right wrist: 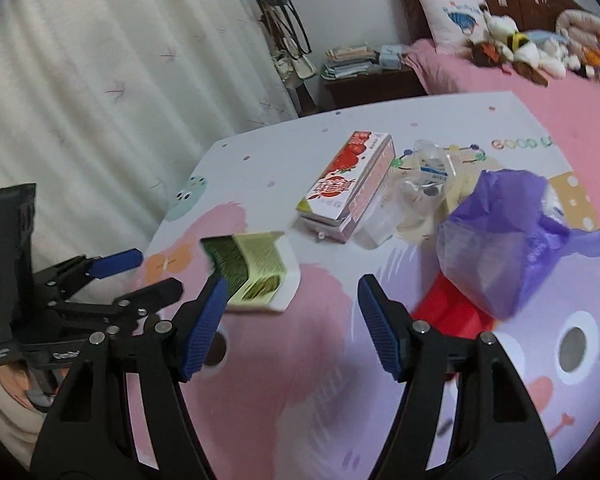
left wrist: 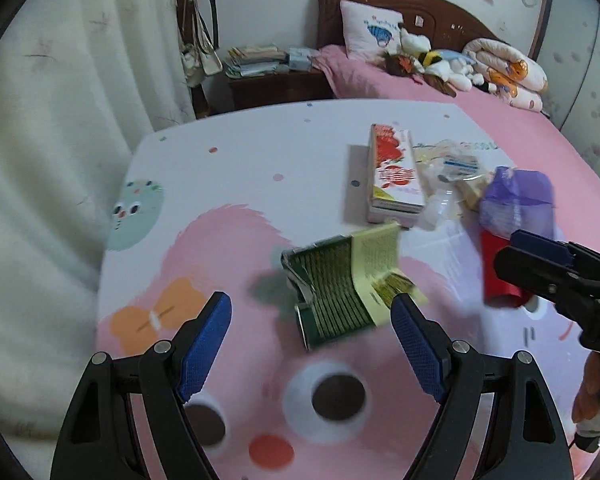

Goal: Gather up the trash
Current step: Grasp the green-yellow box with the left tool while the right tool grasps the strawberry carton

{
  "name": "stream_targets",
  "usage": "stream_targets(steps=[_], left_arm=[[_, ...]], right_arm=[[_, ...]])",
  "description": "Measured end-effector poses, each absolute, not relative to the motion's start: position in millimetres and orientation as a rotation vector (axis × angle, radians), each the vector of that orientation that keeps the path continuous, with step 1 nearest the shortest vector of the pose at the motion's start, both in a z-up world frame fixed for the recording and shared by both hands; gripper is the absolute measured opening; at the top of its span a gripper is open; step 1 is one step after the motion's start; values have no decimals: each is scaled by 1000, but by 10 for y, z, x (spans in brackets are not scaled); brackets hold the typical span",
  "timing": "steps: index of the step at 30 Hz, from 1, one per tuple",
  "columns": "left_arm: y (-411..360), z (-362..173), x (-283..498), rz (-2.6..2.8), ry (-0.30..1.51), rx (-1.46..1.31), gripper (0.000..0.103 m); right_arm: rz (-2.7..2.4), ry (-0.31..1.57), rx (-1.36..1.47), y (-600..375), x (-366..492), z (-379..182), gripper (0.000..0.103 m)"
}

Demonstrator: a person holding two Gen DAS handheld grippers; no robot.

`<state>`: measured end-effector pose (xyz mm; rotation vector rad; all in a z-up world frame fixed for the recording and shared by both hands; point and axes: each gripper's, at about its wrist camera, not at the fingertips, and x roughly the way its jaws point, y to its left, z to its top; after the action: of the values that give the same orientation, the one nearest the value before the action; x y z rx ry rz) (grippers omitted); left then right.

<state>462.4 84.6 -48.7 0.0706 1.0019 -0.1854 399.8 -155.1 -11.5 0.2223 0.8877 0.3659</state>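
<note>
Both tongs spread and empty above the cartoon-print mat; trash not yet gathered.

My left gripper (left wrist: 311, 338) hangs jaws wide, holding nothing, lined up on the crushed green-and-yellow cardboard carton (left wrist: 346, 286) just ahead, probably the first pick since it lies alone with bare mat on every side. My right gripper (right wrist: 290, 326) is likewise agape and empty, aimed between that carton and the crumpled purple plastic bag (right wrist: 500, 240), which slumps over a red cup-like item (right wrist: 446, 306); I take the bag as the collecting sack, mouth not visible. Further back lie the flat strawberry-print milk box (right wrist: 348, 184) and crinkled clear plastic wrappers (right wrist: 424, 184), touching, near the bag. The mat's left edge (left wrist: 112, 240) drops toward the white curtain (left wrist: 40, 160); room is open centrally, crowded on the right.
</note>
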Motion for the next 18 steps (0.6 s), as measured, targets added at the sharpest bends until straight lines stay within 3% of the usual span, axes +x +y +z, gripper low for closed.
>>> stream_targets(steps=[11, 18], left_arm=[[882, -1070, 5272, -337, 1098, -12, 83], [748, -1284, 5401, -444, 1066, -41, 83]], right_arm=[[320, 919, 294, -1681, 4522, -357, 65], [298, 937, 321, -1741, 4752, -380, 65]])
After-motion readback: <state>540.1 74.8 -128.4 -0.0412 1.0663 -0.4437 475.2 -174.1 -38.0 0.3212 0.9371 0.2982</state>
